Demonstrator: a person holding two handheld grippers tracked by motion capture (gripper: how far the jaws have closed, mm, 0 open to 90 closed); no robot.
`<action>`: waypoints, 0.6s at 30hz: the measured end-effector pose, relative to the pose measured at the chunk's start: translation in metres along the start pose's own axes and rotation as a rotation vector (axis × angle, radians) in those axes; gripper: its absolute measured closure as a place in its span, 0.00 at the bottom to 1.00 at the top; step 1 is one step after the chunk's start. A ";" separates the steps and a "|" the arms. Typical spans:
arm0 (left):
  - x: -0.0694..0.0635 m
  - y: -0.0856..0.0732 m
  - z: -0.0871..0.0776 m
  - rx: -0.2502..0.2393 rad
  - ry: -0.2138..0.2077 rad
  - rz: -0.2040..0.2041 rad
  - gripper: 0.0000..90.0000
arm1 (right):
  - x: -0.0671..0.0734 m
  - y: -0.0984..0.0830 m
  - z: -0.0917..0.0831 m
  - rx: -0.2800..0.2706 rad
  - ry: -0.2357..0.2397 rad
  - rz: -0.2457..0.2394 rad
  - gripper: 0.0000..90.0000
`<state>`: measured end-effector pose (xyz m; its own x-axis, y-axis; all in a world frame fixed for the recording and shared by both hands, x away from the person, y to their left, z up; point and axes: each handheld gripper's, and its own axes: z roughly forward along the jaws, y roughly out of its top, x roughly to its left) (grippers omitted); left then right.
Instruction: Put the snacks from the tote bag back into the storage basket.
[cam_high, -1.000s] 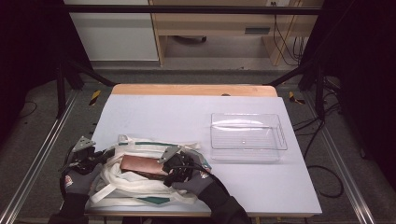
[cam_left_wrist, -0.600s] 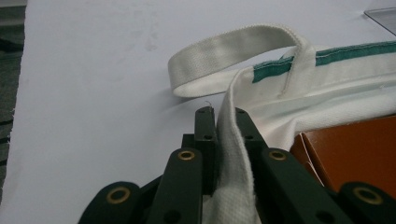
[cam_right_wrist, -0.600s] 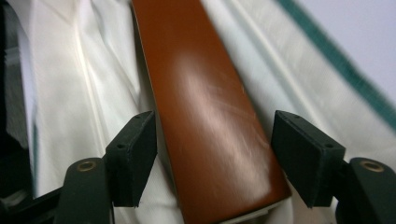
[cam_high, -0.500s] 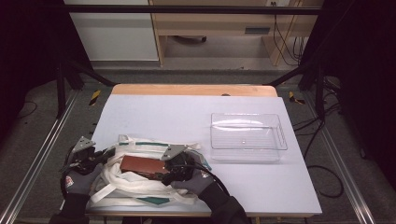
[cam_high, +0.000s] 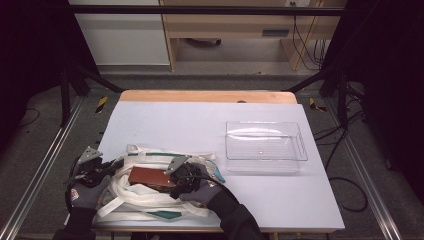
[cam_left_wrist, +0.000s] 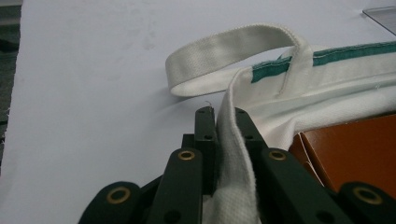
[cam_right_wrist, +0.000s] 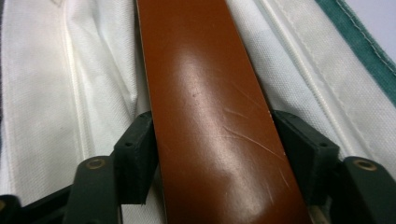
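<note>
A white cloth bag (cam_high: 150, 202) with green trim lies crumpled at the table's near left. My left gripper (cam_high: 114, 165) is shut on the bag's rim (cam_left_wrist: 233, 154), and a handle loop (cam_left_wrist: 224, 44) curls just beyond its tips (cam_left_wrist: 225, 119). A flat brown box (cam_high: 149, 176) lies in the bag's mouth. My right gripper (cam_high: 169, 184) comes at it from the right. Its jaws have just been closing, and both pads press on the sides of the brown box (cam_right_wrist: 210, 93). White cloth (cam_right_wrist: 51, 93) lies under and around the box.
A clear plastic tray (cam_high: 265, 146) stands at the right of the pale table (cam_high: 200, 120), apart from the bag. The table's front edge runs just below the bag and both gloved hands. Dark floor, rails and cables surround the table.
My right gripper and the brown box have edged slightly left over the bag. My left gripper has kept still on the bag's rim.
</note>
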<state>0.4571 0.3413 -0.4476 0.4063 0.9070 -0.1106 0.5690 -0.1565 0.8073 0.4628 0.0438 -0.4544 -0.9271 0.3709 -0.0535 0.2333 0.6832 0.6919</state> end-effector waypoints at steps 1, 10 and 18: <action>0.000 0.000 0.000 0.000 0.000 0.000 0.92 | 0.000 0.000 -0.001 0.004 0.002 -0.005 0.42; 0.001 0.000 -0.001 -0.006 0.009 0.000 0.90 | 0.000 0.005 -0.008 0.013 0.020 -0.064 0.46; 0.002 -0.001 -0.001 -0.012 0.013 -0.006 0.87 | -0.002 0.010 -0.028 -0.052 0.048 -0.044 0.47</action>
<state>0.4569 0.3431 -0.4482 0.3934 0.9131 -0.1075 0.5627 -0.1466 0.8136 0.4585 0.0325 -0.4277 -0.9495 0.3098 -0.0506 0.1780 0.6640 0.7262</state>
